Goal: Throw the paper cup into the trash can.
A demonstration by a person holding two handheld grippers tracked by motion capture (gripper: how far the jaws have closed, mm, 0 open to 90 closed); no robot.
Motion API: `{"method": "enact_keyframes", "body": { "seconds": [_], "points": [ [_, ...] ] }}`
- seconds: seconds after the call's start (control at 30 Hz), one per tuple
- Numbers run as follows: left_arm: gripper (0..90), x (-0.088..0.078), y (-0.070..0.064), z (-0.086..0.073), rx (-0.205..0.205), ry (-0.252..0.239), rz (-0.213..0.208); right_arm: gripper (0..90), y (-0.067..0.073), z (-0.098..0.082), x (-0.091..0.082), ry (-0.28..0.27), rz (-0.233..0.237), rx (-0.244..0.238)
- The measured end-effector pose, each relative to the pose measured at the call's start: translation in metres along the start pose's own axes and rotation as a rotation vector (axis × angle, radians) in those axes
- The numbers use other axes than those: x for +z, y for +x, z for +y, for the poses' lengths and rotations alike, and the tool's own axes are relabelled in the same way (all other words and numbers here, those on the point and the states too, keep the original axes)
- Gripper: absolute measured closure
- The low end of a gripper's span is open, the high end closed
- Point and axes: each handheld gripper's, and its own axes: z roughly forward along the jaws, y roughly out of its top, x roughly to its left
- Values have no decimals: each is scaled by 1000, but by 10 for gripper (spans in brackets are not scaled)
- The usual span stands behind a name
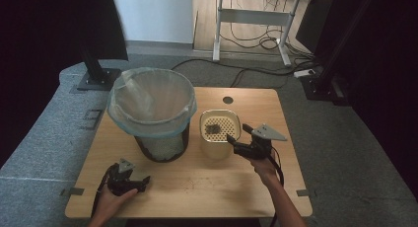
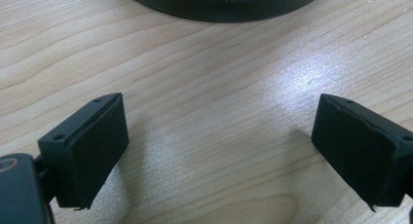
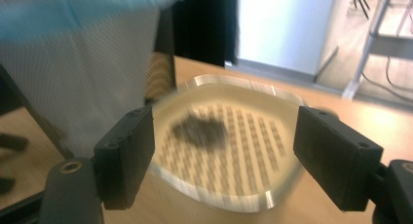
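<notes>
My right gripper (image 1: 235,138) is hanging at the near-right edge of the cream strainer tub (image 1: 220,132), jaws spread with nothing pinched. The tub sits just right of the bin (image 1: 153,113). My left gripper (image 1: 140,180) rests near the bin's base, jaws wide apart.

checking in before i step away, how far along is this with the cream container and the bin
Early. Done: little beyond the approach; the dark clump lies on the perforated insert of the cream container. In hand: the right tongs are at its rim, open, gripping nothing. The left tongs rest open on the table. Left, probably: grip the container and tip the clump into the lined mesh bin.
</notes>
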Motion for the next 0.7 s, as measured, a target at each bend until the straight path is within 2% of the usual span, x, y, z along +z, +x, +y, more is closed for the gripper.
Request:
{"method": "enact_keyframes", "body": {
  "seconds": [0.13,0.27,0.3,0.33,0.63,0.7],
  "points": [
    [59,0,0,0,-4,-3,1,248,-7,-33,-8,48,-21,-2],
    [59,0,0,0,-4,-3,1,263,-16,-62,-12,93,-33,33],
    [59,0,0,0,-4,-3,1,263,-16,-62,-12,93,-33,33],
    [59,0,0,0,-4,-3,1,267,-18,-70,-13,100,-39,51],
    [59,0,-1,0,-6,-3,4,267,-25,-77,-9,124,-59,50],
    [59,1,-1,0,-8,-3,6,266,-24,-82,-5,149,-63,45]
  ]
}}
